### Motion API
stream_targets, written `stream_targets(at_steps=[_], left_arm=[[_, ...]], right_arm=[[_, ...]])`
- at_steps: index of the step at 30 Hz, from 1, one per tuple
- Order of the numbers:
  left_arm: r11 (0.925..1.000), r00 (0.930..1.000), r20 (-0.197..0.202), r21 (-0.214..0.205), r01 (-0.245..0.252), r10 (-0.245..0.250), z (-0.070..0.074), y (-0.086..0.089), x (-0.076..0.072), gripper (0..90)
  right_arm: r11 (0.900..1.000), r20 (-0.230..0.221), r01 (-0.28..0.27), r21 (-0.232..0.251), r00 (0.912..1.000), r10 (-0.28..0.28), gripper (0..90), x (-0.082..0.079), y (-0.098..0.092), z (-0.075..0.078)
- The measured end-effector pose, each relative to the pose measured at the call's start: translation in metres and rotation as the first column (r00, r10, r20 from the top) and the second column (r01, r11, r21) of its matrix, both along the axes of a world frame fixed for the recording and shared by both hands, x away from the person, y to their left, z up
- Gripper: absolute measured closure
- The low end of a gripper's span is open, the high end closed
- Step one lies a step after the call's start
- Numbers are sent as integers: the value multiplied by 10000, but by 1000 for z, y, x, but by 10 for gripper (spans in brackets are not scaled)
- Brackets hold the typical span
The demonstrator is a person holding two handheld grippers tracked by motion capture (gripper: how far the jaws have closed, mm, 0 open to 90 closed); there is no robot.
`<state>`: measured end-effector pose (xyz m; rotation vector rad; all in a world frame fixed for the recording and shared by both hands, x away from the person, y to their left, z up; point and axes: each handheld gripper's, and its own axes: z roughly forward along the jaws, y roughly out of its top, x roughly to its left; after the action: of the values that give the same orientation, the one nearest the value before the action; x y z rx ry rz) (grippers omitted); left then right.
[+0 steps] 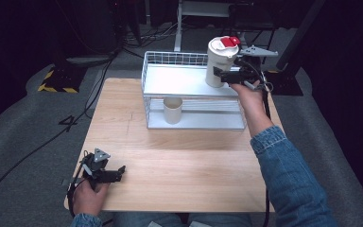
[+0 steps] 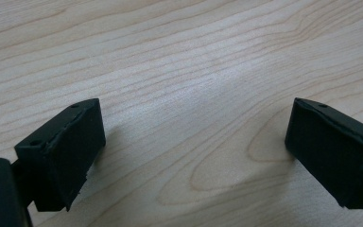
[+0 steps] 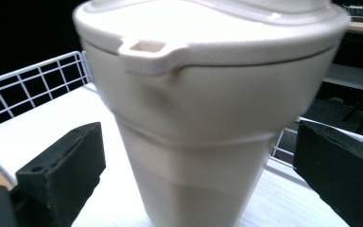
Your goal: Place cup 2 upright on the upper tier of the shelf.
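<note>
Jaws wide either side of the lidded cream tumbler [image 3: 208, 132] on the rack's top shelf [image 1: 179, 80]: right gripper [image 1: 231, 75] looks mid-release or pre-grasp; next, close or back off squarely. Left gripper [image 1: 105, 174] idles open over the table [image 2: 179, 61].

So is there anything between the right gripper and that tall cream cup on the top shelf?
Nothing visible. The right gripper is open, with its jaws either side of the tall cup on the wire rack's upper shelf, and clear gaps at both sides.
</note>
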<state>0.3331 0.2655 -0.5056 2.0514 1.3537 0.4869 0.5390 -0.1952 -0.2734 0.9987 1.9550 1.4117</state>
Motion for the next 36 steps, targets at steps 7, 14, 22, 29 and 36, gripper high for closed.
stream_targets(at_steps=[7,14,22,29,36], left_arm=[[10000,10000,1,4,-1,1,0,0,0,61],[10000,10000,-19,5,18,-18,0,0,0,61],[10000,10000,-10,20,34,-34,0,0,0,61],[10000,10000,13,-5,-18,18,0,-2,1,57],[9999,9999,-29,21,120,-120,0,-11,8,45]], right_arm=[[9994,81,-350,5,9994,350,35,-19,-8,3],[9973,187,-728,52,9972,727,35,-41,-17,6],[9939,309,-1103,-84,9934,1105,36,-65,-31,6],[9904,434,-1372,-156,9895,1378,54,-88,-46,3],[9894,205,-1430,-259,9894,1435,69,-108,-65,-7]])
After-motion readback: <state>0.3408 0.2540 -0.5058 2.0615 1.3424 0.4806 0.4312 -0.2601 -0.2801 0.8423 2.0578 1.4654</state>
